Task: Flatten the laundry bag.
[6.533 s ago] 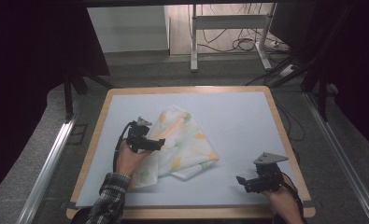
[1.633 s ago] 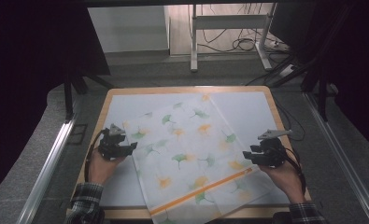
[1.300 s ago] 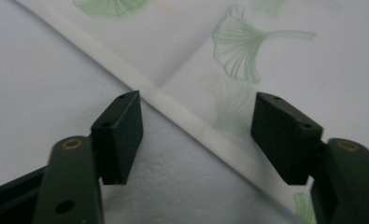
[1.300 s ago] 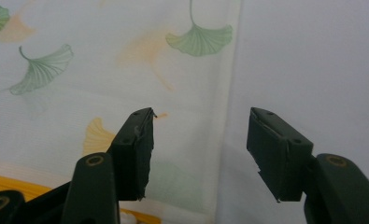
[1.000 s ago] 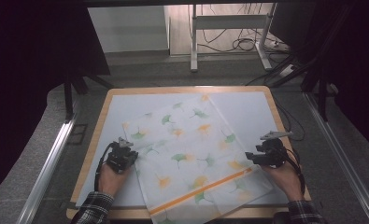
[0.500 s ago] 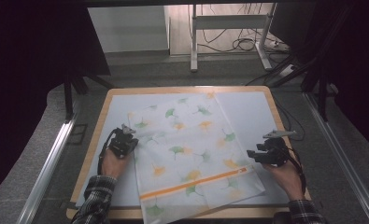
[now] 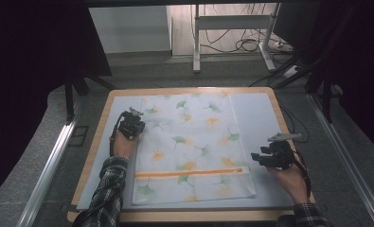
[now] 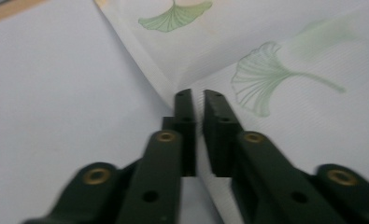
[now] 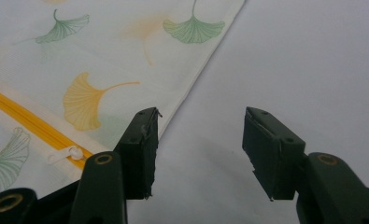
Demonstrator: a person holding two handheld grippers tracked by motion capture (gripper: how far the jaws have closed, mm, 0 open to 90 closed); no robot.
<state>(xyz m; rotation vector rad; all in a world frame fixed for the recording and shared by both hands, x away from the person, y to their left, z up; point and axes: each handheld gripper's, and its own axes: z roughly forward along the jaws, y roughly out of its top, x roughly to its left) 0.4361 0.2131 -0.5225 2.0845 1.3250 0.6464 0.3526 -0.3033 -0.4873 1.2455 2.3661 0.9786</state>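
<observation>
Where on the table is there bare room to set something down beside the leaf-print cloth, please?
Bare mat lies between the cloth and the table's right edge, though the right gripper sits at its near part. A narrower strip runs along the cloth's left edge, crowded by the left gripper and forearm. The cloth covers the middle.

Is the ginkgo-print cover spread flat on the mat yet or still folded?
Spread flat: the cover lies open as one rectangle on the mat, orange zipper straight across its near end.

Bare mat (image 7: pixel 258 118) right of the pillowcase (image 7: pixel 189 146) lies open; nothing upright blocks passage.
</observation>
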